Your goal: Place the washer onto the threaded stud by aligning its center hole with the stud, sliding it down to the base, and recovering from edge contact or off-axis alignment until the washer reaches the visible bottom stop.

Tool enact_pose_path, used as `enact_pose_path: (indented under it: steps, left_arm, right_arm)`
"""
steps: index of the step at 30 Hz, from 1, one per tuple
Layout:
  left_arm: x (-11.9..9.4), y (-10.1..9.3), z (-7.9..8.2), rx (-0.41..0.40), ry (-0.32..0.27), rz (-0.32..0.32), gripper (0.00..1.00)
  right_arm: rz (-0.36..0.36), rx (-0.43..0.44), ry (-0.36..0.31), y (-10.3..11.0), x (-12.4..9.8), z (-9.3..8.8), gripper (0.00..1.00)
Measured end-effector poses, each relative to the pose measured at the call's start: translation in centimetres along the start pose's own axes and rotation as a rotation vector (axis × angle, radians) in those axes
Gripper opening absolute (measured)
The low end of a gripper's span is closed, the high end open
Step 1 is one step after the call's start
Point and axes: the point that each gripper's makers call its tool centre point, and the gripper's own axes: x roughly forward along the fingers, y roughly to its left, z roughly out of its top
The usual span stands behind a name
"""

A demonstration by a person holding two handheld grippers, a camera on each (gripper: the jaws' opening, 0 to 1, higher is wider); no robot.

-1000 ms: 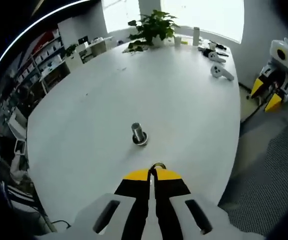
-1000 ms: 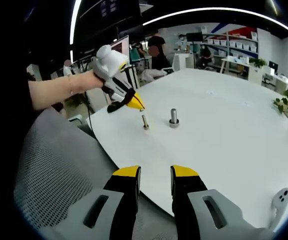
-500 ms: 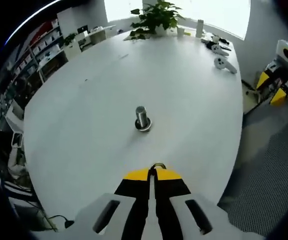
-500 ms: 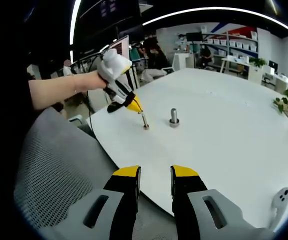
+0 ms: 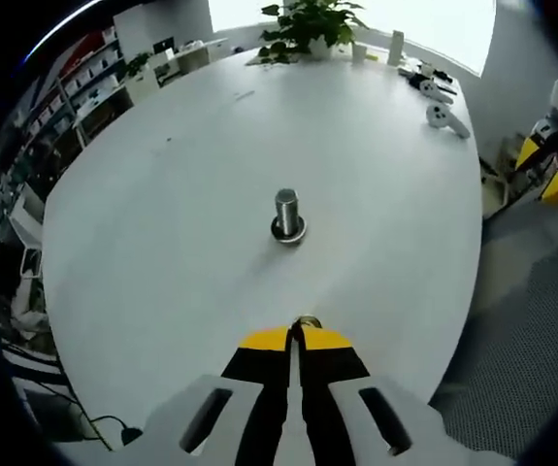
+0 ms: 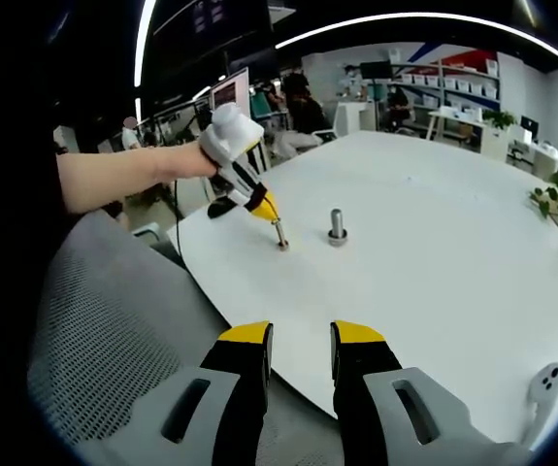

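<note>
Though tiny, washer between left tongs

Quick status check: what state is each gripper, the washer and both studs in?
Left gripper: shut on washer, tips close above thin stud.
Washer: pinched at jaw tips, not seated.
Thin stud: standing upright.
Thick stud: upright, untouched.
Right gripper: open, empty.

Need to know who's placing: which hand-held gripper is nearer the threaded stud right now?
Left. The left hand-held gripper hangs right over the threaded stud with the washer at its tips, near the table's edge. The right hand-held gripper hangs back, off the table.
</note>
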Motion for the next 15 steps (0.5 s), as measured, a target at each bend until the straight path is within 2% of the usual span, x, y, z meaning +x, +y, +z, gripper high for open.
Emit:
enact_pose_path:
  steps: [15]
  left_arm:
    - [0.26, -0.03, 0.01, 0.001, 0.006, -0.008, 0.00]
  right_arm:
    - [-0.002, 0.002, 0.003, 0.02, -0.02, 0.02, 0.26]
